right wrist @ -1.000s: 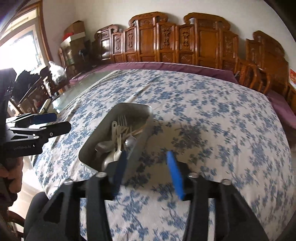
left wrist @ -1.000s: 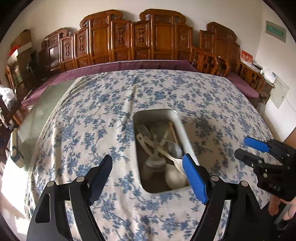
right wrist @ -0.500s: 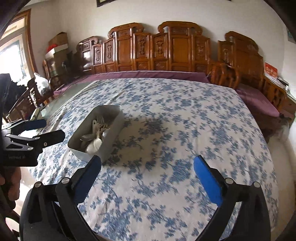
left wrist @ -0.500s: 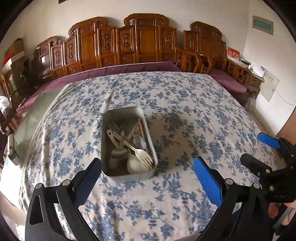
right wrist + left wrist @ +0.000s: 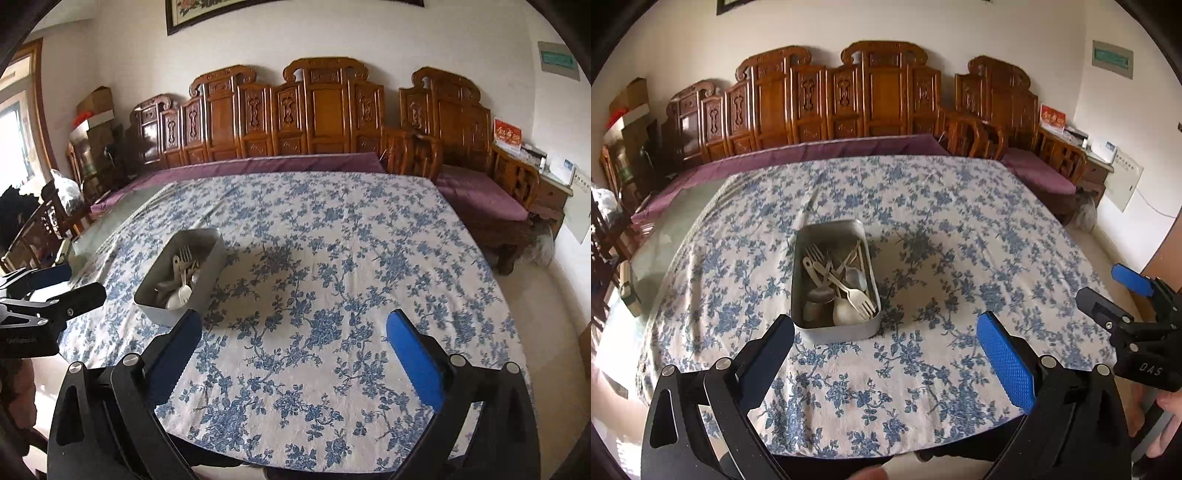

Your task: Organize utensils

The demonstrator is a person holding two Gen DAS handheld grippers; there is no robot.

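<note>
1. Metal tray (image 5: pixel 812 332) sits on the table (image 5: pixel 960 229), on the blue-flowered cloth, a bit left of centre in the left wrist view. It's full of utensils (image 5: pixel 842 280): pale plastic forks and spoons, a couple of grey ones, what look like chopsticks along the right wall, all jumbled together.
2. Same view: the left gripper (image 5: pixel 886 347) has both fingers spread wide with nothing between them but cloth. Its jaws have just been opening. The near end of the tray is just beyond the left finger, not touching as far as I can see.
3. At the right edge of that view the right gripper (image 5: pixel 1115 291) pokes in, a hand (image 5: pixel 1156 417) under it.
4. Right wrist view: tray (image 5: pixel 210 266) is over on the left side of the table (image 5: pixel 369 236), utensils (image 5: pixel 181 280) piled inside, one fork sticking up a little.
5. The right gripper (image 5: pixel 295 347) is also wide apart and empty, jaws just been opening too, hanging over bare cloth to the right of the tray.
6. The left gripper (image 5: pixel 62 280) shows at the left edge, near the table corner.
7. Carved wooden benches (image 5: pixel 321 122) with purple cushions line the far wall.
</note>
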